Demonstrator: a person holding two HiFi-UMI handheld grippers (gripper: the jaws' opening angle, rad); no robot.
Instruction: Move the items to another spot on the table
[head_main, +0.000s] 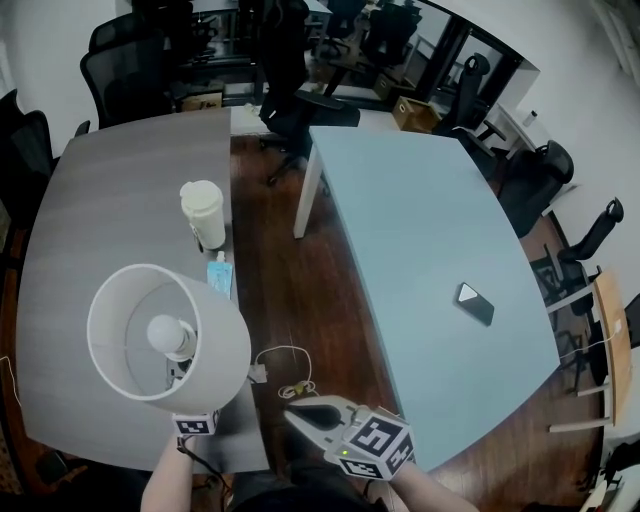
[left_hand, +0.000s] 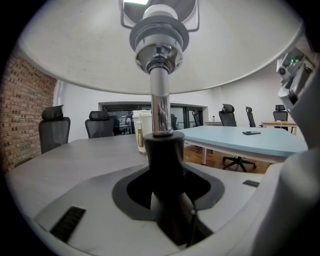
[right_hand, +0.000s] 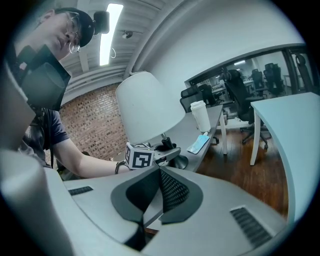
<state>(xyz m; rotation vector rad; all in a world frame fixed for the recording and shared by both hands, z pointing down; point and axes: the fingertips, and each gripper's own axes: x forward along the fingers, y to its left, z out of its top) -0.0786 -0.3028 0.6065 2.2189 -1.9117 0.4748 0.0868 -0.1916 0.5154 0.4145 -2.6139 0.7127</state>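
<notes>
White-shaded lamp with a chrome stem (head_main: 165, 335) is at 7 o'clock, at the near end of the grey wooden table (head_main: 100, 190). The left gripper (left_hand: 167, 197) is clamped low on its black neck, probably to keep the top-heavy shade upright. The right gripper (head_main: 296, 413), jaws together and empty, hangs at 6 o'clock, clear.

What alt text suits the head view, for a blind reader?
From above: a white-shaded table lamp at the near edge of a grey table, the left gripper tucked under its shade. Beyond it, a lidded cup and a blue packet; the right gripper, fingers shut, hangs over the wooden floor beside a light-blue table with a phone.
</notes>
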